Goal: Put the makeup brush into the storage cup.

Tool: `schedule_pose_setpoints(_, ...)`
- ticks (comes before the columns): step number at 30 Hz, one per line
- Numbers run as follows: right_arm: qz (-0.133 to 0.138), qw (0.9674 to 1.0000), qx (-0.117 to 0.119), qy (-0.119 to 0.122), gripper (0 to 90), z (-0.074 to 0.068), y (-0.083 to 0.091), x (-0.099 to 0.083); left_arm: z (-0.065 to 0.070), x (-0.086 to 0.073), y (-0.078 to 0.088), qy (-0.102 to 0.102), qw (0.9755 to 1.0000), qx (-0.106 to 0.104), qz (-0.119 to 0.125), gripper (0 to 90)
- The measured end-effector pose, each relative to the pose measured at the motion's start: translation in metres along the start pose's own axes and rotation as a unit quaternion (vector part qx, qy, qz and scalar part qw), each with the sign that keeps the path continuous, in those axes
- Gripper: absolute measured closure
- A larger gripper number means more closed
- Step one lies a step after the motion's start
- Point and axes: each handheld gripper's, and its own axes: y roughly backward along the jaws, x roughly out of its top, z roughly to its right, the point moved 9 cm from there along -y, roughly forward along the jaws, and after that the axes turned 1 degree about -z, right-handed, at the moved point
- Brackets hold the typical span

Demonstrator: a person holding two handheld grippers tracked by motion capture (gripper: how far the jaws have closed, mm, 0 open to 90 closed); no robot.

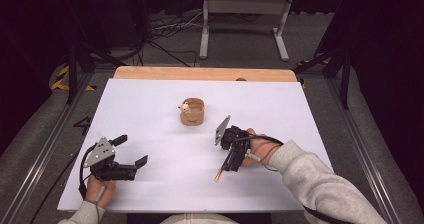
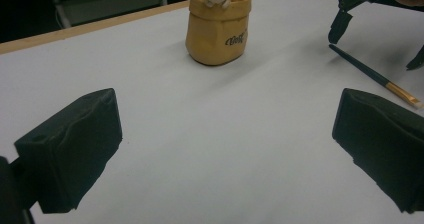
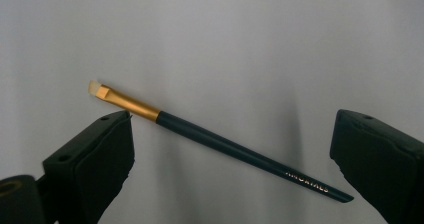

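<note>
A thin brush [image 3: 215,144] with a dark teal handle, gold ferrule and pale tip lies flat on the white table [image 1: 280,114]. My right gripper [image 3: 235,171] is open right over it, one jaw on each side of the handle, neither touching. In the high view the right gripper [image 1: 227,165] points toward the table's front edge, with the brush tip [image 1: 218,175] poking out below it. My left gripper [image 1: 131,150] is open at the front left with nothing between its jaws. A tan pot [image 1: 192,112] with a small pale figure on its rim stands mid-table.
In the left gripper view the pot [image 2: 218,29] stands ahead, and the brush [image 2: 372,76] and right gripper [image 2: 345,19] are off to the right. A wooden strip [image 1: 200,73] runs along the table's far edge. Bare white surface lies between the grippers.
</note>
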Motion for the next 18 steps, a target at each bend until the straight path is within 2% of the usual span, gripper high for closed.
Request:
schedule_pose_setpoints(7, -0.020, 0.9998, 0.005, 0.007, 5.4, -0.002, -0.007, -0.004, 0.002, 0.001, 0.002, -0.006, 0.9999, -0.011, 0.001, 0.2)
schedule_pose_setpoints(10, -0.024, 0.9997, 0.004, 0.006, 6.5, -0.002, -0.008, -0.004, 0.001, 0.000, 0.002, -0.005, 0.9999, -0.008, -0.008, 0.2)
schedule_pose_setpoints(11, -0.029, 0.9995, 0.002, 0.010, 6.9, -0.002, -0.009, -0.005, 0.000, -0.001, 0.002, -0.002, 0.9999, -0.005, -0.015, 0.2)
schedule_pose_setpoints(15, -0.037, 0.9992, 0.001, 0.018, 8.0, -0.002, -0.011, -0.007, -0.006, -0.003, 0.002, 0.033, 0.9991, 0.006, -0.025, 0.5)
schedule_pose_setpoints(18, -0.044, 0.9988, 0.001, 0.023, 10.5, -0.002, -0.012, -0.008, -0.006, -0.004, 0.002, 0.030, 0.9991, 0.008, -0.031, 0.4)
